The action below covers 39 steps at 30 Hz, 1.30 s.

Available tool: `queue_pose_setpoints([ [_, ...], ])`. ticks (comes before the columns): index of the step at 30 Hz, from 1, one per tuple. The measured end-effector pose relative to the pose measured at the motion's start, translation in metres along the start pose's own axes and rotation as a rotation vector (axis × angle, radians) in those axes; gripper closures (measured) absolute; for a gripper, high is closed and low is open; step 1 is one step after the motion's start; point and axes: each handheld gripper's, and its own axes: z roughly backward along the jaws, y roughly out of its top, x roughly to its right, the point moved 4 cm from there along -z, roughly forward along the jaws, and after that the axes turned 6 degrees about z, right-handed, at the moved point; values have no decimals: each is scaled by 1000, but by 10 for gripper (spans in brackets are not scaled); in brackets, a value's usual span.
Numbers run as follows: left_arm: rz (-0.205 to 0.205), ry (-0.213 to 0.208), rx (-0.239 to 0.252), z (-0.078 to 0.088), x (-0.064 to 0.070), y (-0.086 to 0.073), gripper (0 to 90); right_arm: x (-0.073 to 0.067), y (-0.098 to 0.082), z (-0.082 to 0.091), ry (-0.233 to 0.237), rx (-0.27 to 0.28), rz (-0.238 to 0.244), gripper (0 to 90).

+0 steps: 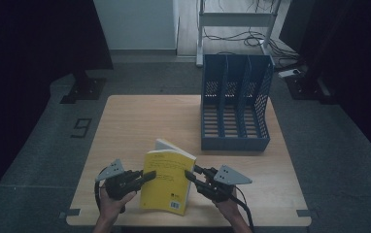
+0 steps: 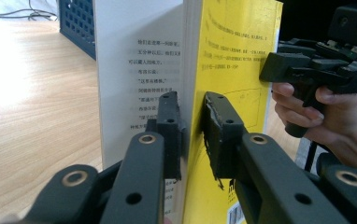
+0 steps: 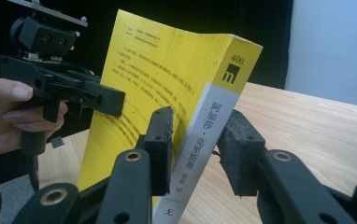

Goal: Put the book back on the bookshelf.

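Your left tool point(image 1: 147, 177) is clamped on the fore-edge side of the yellow paperback book point(image 1: 166, 180): in the left gripper view one jaw presses the yellow back cover, the other sits against the page block, with the white front flap splayed away. Your right tool point(image 1: 192, 175) straddles the book's white-and-yellow spine; in the right gripper view one jaw lies against the yellow cover, and the other jaw sits just beside the spine with a sliver of gap showing. The book stands upright, tilted, near the front edge of the light wooden table point(image 1: 140, 121). The blue plastic three-slot file rack point(image 1: 235, 104) sits apart, at the table's far right.
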Motion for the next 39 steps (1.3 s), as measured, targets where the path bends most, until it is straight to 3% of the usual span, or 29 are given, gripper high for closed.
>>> queue_pose_setpoints([
  [6, -13, -38, -7, 1, 4, 1, 813, 0, -1, -1, 21, 15, -27, 601],
  [13, -1, -38, -1, -1, 3, 0, 818, -2, -2, -5, 25, 28, -67, 607],
  [14, 0, -36, 0, -1, 3, 0, 818, -3, -2, -6, 15, 24, -70, 633],
  [15, -1, -33, 3, -2, 3, 0, 815, -3, -2, -8, -33, 6, -63, 661],
  [16, -1, -33, 3, -2, 3, 0, 805, -3, -2, -8, -33, 6, -63, 661],
  [17, -10, -8, 7, -3, 2, 0, 786, -4, 0, -8, -52, -13, -68, 678],
  [18, -10, -8, 7, -3, 2, 0, 760, -4, 1, -7, -54, -18, -73, 685],
  [21, -22, 41, 14, -7, -1, -2, 672, -4, 2, -6, -34, -13, -89, 697],
  [31, -66, 73, 40, -10, 1, -4, 604, -1, 1, -5, -24, -14, -111, 702],
  [39, -66, 72, 78, -6, -1, -3, 608, -6, 4, -2, 21, 5, -58, 708],
])
